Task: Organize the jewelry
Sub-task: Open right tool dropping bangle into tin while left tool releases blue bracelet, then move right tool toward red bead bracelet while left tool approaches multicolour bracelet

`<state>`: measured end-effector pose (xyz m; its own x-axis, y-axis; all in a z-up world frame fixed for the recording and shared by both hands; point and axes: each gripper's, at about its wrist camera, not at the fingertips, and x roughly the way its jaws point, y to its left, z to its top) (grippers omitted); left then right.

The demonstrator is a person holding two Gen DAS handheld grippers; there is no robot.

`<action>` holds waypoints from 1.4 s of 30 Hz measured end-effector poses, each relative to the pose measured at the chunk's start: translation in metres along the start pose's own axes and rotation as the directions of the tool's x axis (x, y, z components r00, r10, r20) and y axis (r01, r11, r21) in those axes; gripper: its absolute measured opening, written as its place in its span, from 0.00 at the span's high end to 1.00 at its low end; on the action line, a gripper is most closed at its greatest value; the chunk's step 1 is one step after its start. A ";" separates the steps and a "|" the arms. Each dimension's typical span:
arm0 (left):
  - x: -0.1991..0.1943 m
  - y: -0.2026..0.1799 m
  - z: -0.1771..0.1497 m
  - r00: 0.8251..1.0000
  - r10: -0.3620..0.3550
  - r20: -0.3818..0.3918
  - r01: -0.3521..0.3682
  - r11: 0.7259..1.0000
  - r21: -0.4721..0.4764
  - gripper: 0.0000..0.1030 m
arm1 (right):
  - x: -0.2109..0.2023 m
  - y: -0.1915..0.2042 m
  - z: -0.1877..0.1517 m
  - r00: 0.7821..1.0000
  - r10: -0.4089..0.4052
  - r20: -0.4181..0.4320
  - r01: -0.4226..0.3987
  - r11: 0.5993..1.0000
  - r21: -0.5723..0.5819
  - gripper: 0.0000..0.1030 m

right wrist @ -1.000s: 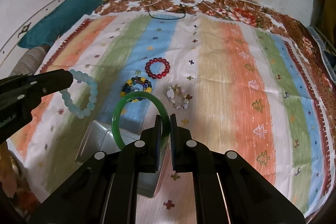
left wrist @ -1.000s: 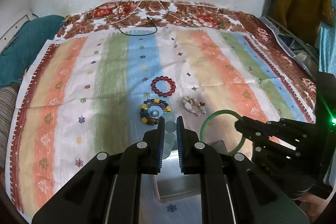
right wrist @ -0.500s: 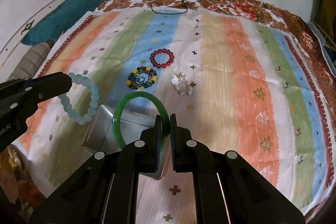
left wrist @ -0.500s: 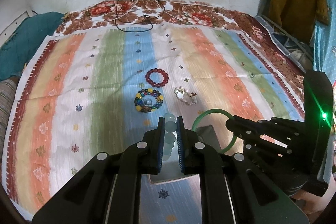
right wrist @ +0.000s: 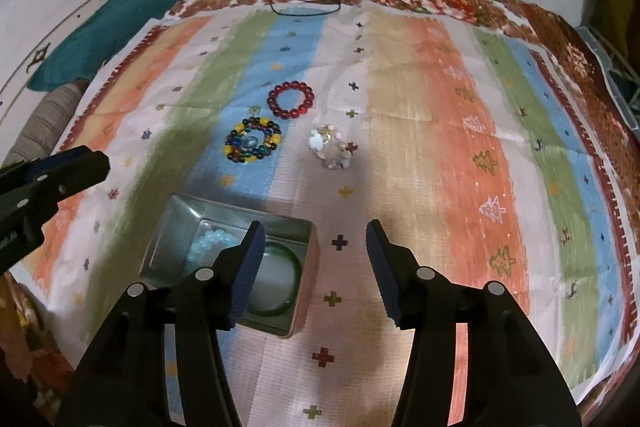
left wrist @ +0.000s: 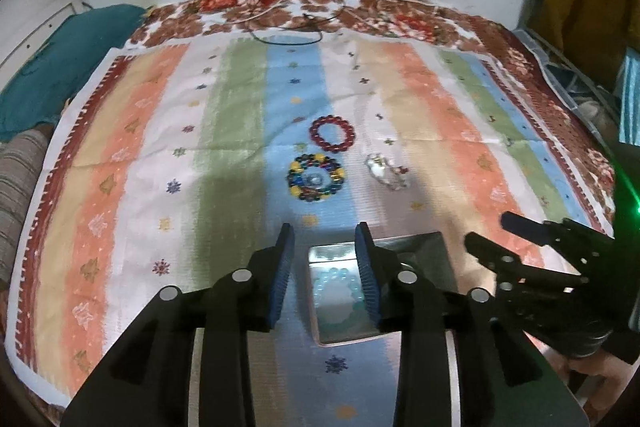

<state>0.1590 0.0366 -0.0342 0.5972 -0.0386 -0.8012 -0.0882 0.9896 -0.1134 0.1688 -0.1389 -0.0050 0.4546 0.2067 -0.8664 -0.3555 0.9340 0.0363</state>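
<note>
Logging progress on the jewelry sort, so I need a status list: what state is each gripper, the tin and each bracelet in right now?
Left gripper: open, empty.
Right gripper: open, empty.
Metal tin: open.
Pale blue bead bracelet: in tin.
Green bangle: in tin.
Red bead bracelet: on cloth.
Multicolour bead bracelet: on cloth.
Pale charm bracelet: on cloth.

No text, label, brand or number can be read anywhere in either view.

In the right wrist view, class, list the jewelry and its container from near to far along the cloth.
Green bangle in the metal tin → pale blue bead bracelet → multicolored bead bracelet → red bead bracelet.
</note>
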 end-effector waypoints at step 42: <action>0.073 0.045 0.027 0.994 0.062 -0.088 -0.071 0.993 -0.099 0.37 | 0.033 -0.015 0.042 0.997 -0.045 0.063 0.041 0.998 0.051 0.12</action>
<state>0.2201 0.0815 -0.0826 0.5184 0.0112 -0.8551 -0.2091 0.9712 -0.1140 0.2239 -0.1341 -0.0130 0.5207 0.1828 -0.8340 -0.2940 0.9554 0.0258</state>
